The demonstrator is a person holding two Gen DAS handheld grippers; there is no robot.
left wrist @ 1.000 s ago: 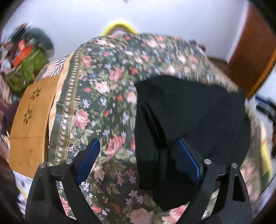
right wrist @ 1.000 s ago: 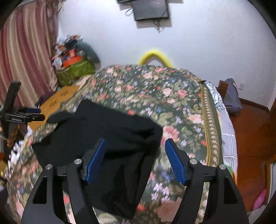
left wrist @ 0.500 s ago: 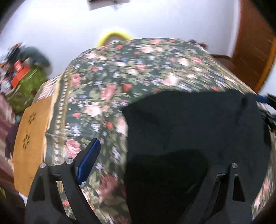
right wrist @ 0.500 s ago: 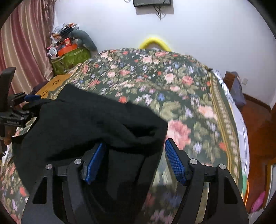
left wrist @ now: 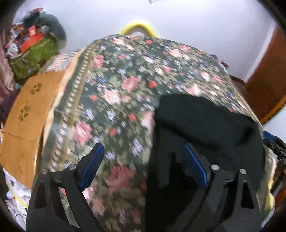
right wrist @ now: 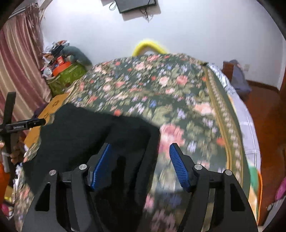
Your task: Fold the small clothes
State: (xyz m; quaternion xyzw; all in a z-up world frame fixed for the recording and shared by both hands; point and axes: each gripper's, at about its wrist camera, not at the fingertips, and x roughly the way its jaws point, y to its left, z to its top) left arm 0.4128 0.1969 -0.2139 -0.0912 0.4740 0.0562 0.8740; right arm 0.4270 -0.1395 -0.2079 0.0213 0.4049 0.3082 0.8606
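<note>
A: Start at the left gripper (left wrist: 143,164). How does it sit?

B: Angled steeply down over the bed, its black frame filling the near edge of the left wrist view. Its blue-padded fingers (left wrist: 92,166) stand wide apart with nothing pinched. The left pad hangs over the bedspread; the right pad is over the near left edge of the black fabric garment (left wrist: 205,121). I cannot tell whether that pad touches the cloth.

A: And the right gripper (right wrist: 141,164)?

B: Also tilted downward, less steeply. Its jaws are parted too, gripping nothing. The garment's right edge runs between them, so the left pad is over black cloth and the right pad over the dark green floral bedspread (right wrist: 178,85).

A: Where is the garment?

B: Flat on the near part of the bed, between the two grippers. A thicker folded band crosses its far edge in the left wrist view.

A: Any writing?

B: In the right wrist view the other gripper's black bar at far left carries small white lettering (right wrist: 19,127), too small to read for certain.

A: Beyond that?

B: A tan wooden board (left wrist: 26,121) along the bed's left side, a green bag piled with clutter (right wrist: 66,75) beyond it, a yellow curved hoop (right wrist: 148,44) at the far end, striped pink curtains (right wrist: 19,62) and a dark wall-mounted screen (right wrist: 135,4).
</note>
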